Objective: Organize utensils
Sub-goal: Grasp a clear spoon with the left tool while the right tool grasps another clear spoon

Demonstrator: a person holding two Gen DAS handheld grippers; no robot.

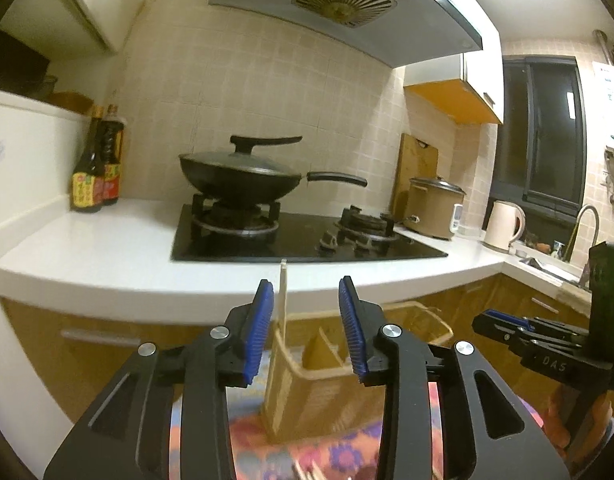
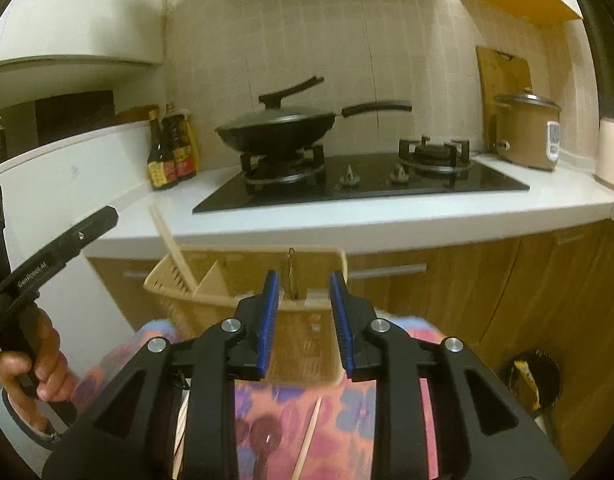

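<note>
A beige slotted utensil holder [image 1: 323, 384] [image 2: 243, 280] with a divider stands on a flowered cloth [image 1: 331, 456] [image 2: 291, 408]. A pale chopstick [image 1: 282, 300] [image 2: 169, 240] stands in its left compartment. A dark metal utensil [image 2: 292, 276] stands in its right compartment. Loose chopsticks [image 2: 307, 440] lie on the cloth. My left gripper [image 1: 307, 328] is open and empty above the holder, beside the standing chopstick. My right gripper [image 2: 301, 320] is open and empty just before the holder. It also shows in the left wrist view [image 1: 511, 328].
A white counter [image 1: 107, 248] behind holds a black gas hob [image 1: 307, 240] with a lidded wok [image 1: 243, 176], sauce bottles [image 1: 95, 168], a rice cooker [image 1: 431, 208] and a kettle [image 1: 505, 224]. Wooden cabinets [image 2: 507, 280] stand below. A dark bin [image 2: 531, 384] sits at the lower right.
</note>
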